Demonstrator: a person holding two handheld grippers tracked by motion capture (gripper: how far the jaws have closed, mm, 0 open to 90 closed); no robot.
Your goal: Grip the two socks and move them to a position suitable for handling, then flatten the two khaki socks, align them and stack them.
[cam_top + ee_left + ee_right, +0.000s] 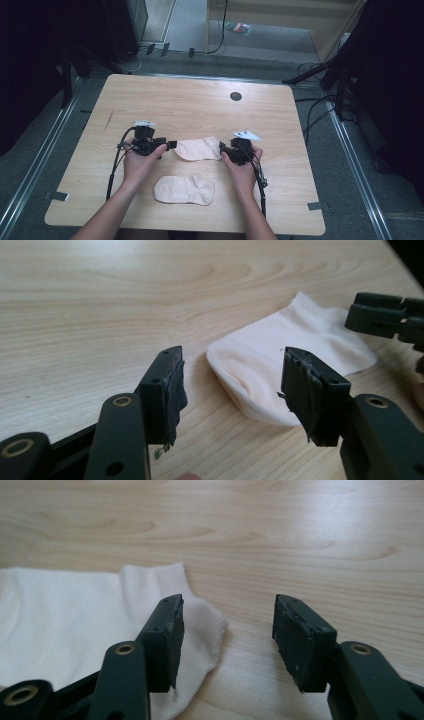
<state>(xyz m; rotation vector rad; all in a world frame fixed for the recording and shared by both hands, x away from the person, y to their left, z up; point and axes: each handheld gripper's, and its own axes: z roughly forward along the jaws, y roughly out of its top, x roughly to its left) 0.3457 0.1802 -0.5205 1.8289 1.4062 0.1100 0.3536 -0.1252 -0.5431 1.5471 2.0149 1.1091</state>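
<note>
Left gripper (170, 145): it is held in the left hand (140, 162) at one end of the far sock; the jaws are seen apart, and nothing is pressed between them.
Left gripper, own view (232, 385): the rounded end of the far sock (280, 365) is seen just in front of the gap and a little toward the right jaw; it lies flat on the table (100, 315) and is not clamped.
Right gripper (221, 149): it is held in the right hand (243, 167) at the other end of the same sock; the jaws are seen apart.
Right gripper, own view (227, 630): the ribbed cuff of the far sock (75, 625) is found beside and partly under the left jaw; bare table (300, 540) is seen in the gap.
Far sock (197, 148): it is laid flat between the two grippers.
Near sock (184, 189): it is laid flat behind the grippers, near the person, between the two forearms, apart from the far sock.
</note>
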